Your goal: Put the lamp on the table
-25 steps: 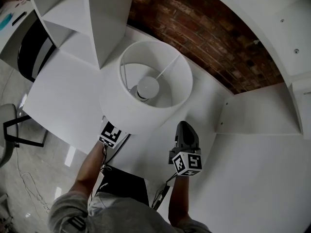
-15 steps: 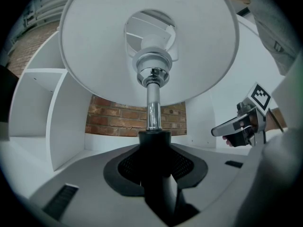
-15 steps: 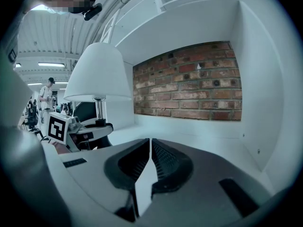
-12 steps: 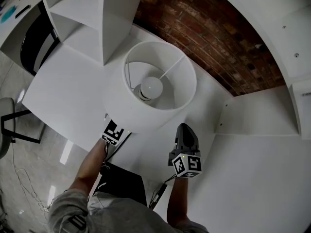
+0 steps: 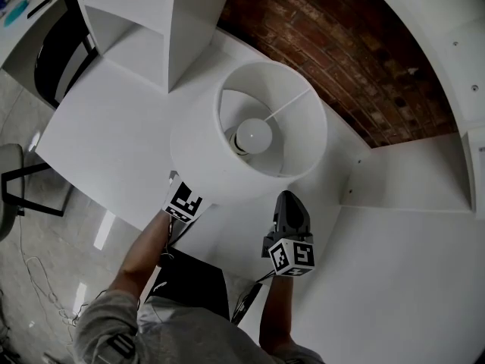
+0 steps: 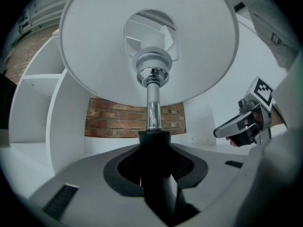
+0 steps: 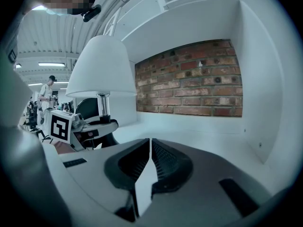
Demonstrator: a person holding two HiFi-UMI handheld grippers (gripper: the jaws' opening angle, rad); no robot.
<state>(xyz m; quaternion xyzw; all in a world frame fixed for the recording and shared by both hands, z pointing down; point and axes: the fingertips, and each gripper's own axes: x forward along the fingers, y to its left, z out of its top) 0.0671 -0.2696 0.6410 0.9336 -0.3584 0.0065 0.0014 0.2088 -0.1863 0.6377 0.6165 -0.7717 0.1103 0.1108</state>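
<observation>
Gripping lamp (image 5: 203,165) by stem, our left gripper (image 6: 154,143) holds it upright over white worktop (image 5: 106,139); right gripper (image 7: 148,148) closed, empty, nearby.

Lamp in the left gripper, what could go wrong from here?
The left gripper alone grips the lamp low on its stem, under a wide shade: it may tip or twist. The shade is near the shelf and could knock it.
</observation>
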